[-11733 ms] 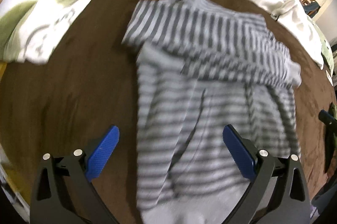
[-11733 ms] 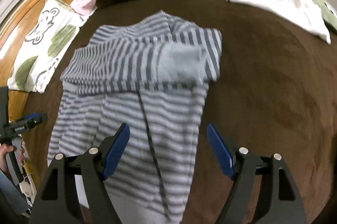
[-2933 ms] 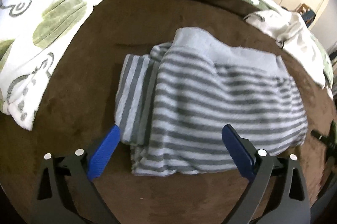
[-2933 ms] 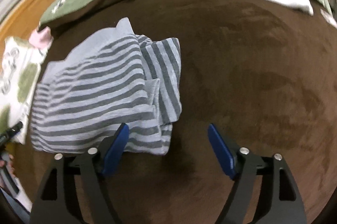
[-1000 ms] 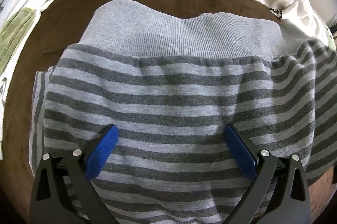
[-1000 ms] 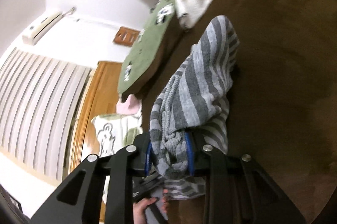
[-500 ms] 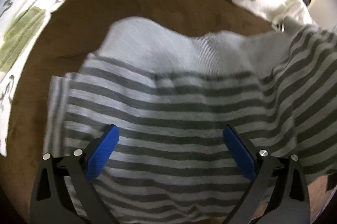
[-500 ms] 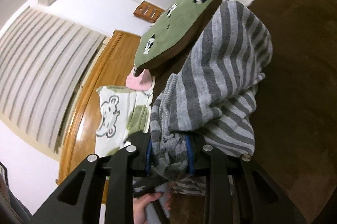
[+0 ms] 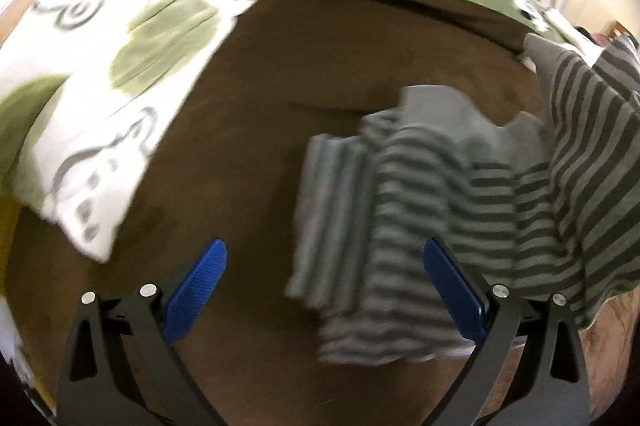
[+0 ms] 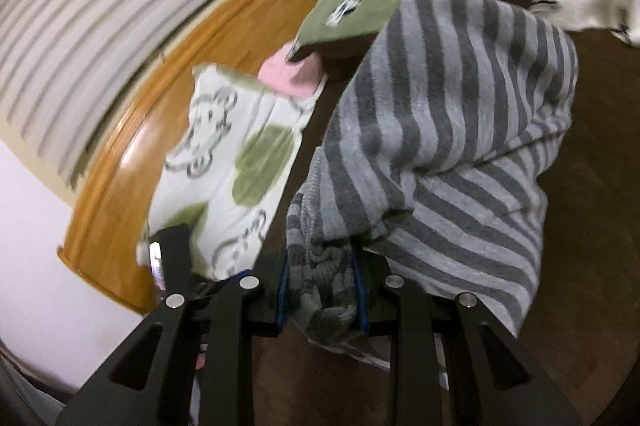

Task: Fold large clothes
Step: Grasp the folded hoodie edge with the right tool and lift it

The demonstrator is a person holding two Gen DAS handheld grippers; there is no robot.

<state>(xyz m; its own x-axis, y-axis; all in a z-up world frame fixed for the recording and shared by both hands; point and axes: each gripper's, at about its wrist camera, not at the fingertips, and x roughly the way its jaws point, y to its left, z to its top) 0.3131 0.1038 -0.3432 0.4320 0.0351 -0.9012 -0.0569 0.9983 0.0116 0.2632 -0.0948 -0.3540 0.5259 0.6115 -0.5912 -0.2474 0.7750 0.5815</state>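
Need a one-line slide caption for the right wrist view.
Right gripper shut on a bunched edge of the grey striped knit garment, lifting it over the brown bedspread.

Motion blur is smearing the striped garment [image 9: 400, 226] in the left wrist view, and its lifted part is running off the frame at three o'clock. In the right wrist view, bunched cloth is covering the blue pads [image 10: 282, 290] of the right gripper [image 10: 320, 294]. At seven o'clock a black tool [image 10: 172, 258] is showing only partly, its holder hidden behind the gripper's frame.
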